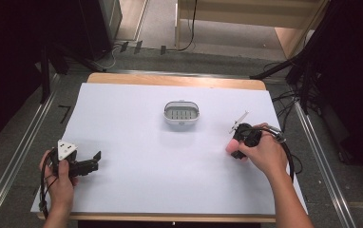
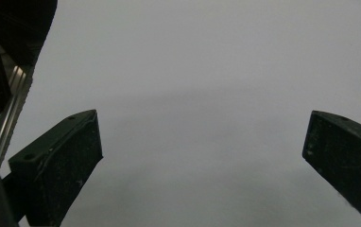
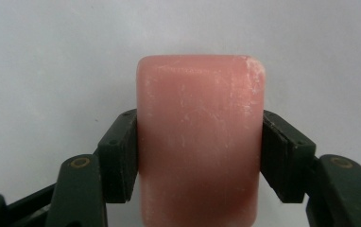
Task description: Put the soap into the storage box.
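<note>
Pink soap bar [image 3: 200,137] sitting clamped between both pads of the right gripper [image 3: 200,156], side faces pressed flat against the jaws, rounded far end projecting well beyond the fingertips; surface showing pale scuffs. Seen from the high view as a pink block [image 1: 231,145] protruding at the near-left of the right gripper [image 1: 244,137], with the right hand [image 1: 264,154] wrapping the body from behind. Hovering or resting over the white sheet [image 1: 137,180]; contact with the sheet not determinable.

Standing ahead and to the left of the right gripper, well apart: white oval soap dish [image 1: 181,113] with a slotted grey insert, holding nothing.

Lying far off to the left of the right gripper: left gripper [image 1: 92,161], held by the left hand [image 1: 61,183], jaws spread wide, gripping nothing, plain white sheet [image 2: 193,94] showing between them in the left gripper view [image 2: 202,156].

Showing beyond the sheet: wooden table edge [image 1: 170,80].
</note>
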### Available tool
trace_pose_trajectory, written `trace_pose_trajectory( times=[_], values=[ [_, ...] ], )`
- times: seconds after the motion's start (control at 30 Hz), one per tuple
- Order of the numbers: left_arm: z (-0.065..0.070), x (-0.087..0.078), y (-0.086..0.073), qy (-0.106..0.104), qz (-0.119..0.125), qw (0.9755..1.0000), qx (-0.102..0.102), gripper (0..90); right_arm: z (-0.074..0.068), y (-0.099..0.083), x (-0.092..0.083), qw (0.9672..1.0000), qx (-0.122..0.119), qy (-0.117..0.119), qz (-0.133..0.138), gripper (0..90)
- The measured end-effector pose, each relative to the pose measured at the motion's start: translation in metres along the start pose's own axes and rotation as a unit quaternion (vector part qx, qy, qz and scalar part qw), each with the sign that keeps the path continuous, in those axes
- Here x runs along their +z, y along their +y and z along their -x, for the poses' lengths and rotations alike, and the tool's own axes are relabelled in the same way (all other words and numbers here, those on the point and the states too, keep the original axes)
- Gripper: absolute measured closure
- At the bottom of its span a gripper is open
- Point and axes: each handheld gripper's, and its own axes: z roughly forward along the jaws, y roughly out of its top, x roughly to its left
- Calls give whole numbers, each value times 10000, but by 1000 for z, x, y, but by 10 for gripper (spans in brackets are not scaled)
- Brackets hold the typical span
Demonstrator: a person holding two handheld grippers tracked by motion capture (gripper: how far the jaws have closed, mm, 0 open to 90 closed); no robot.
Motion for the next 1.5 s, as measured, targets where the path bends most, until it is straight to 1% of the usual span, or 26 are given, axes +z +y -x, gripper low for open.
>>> trace_pose_trajectory(
  times=[0.03, 0.07, 0.1, 0.13, 0.17, 0.2, 0.3, 0.33, 0.47, 0.53, 0.57, 0.63, 0.67, 0.73, 0.87, 1.0, 1.03, 1.07, 1.1, 1.2, 1.27, 1.3, 1.33, 1.37, 1.4, 1.5],
  values=[
    [0, 0, 0, -8, 5, 10000, 0, 0, 0, 2, -2, 10000, -20, 15, -10, 384],
    [0, 0, 0, -13, 5, 10000, -2, 0, 0, 7, -4, 9999, -103, -2, -5, 384],
    [0, 0, 0, -12, 2, 10000, -6, 0, 0, 7, -4, 9999, -103, -2, -5, 384],
    [0, 0, 0, -20, 6, 10000, -9, 0, 0, 10, -6, 9999, -159, -3, -16, 384],
    [0, 0, 0, -18, 2, 10000, -12, 0, -1, 15, -8, 9998, -174, 11, -7, 384],
    [0, 0, 0, -20, 2, 10000, -11, 0, -1, 15, -8, 9998, -174, 11, -7, 384],
    [0, 0, 0, -23, 3, 10000, -21, 0, -1, 25, -12, 9996, -265, 26, 6, 384],
    [0, 0, 0, -23, 3, 10000, -22, 0, -1, 25, -12, 9996, -265, 26, 6, 384],
    [-1, 0, 0, -34, 8, 10000, -25, 0, -2, 34, -13, 9994, -349, 49, -20, 384],
    [-1, 0, 0, -35, 7, 10000, -24, 0, -3, 42, -14, 9989, -468, 32, -38, 384],
    [-1, 0, 0, -35, 8, 10000, -25, 0, -3, 42, -14, 9989, -468, 32, -38, 384],
    [-1, 0, 0, -34, 7, 10000, -25, 0, -5, 49, -14, 9983, -578, 26, -62, 384],
    [-1, 0, 0, -36, 8, 10000, -24, 0, -5, 49, -14, 9983, -578, 26, -62, 384],
    [-1, 0, 0, -35, 8, 10000, -23, 0, -7, 55, -14, 9977, -680, 25, -59, 384],
    [-1, 0, 0, -34, 9, 10000, -25, 0, -10, 65, -14, 9969, -786, 92, -43, 384],
    [-1, 0, 0, -34, 15, 10000, -32, 0, -12, 75, -14, 9955, -939, 77, -59, 384],
    [-1, 0, 0, -38, 15, 10000, -30, 0, -13, 79, -13, 9948, -1007, 134, -36, 384],
    [-1, 0, 0, -38, 15, 10000, -30, 0, -13, 79, -13, 9948, -1007, 134, -36, 384],
    [-1, 0, 0, -36, 15, 10000, -30, 0, -14, 83, -13, 9942, -1069, 141, -44, 384],
    [-1, 0, 0, -36, 16, 10000, -33, 0, -16, 88, -13, 9938, -1101, 147, -48, 384],
    [-1, 0, 0, -37, 16, 10000, -34, 0, -19, 93, -14, 9931, -1162, 180, -20, 384],
    [-1, 0, 0, -41, 13, 10000, -32, 0, -20, 99, -15, 9916, -1283, 181, 7, 384],
    [-1, 0, 0, -41, 13, 10000, -32, 0, -20, 99, -15, 9916, -1283, 181, 7, 384],
    [-1, 0, 0, -40, 15, 10000, -31, 0, -23, 104, -17, 9911, -1317, 180, 20, 384],
    [-1, 0, 0, -41, 15, 10000, -32, 0, -23, 104, -17, 9911, -1317, 180, 20, 384],
    [-1, 0, 0, -42, 15, 10000, -33, 0, -26, 112, -17, 9904, -1368, 192, 32, 384]
  ],
)
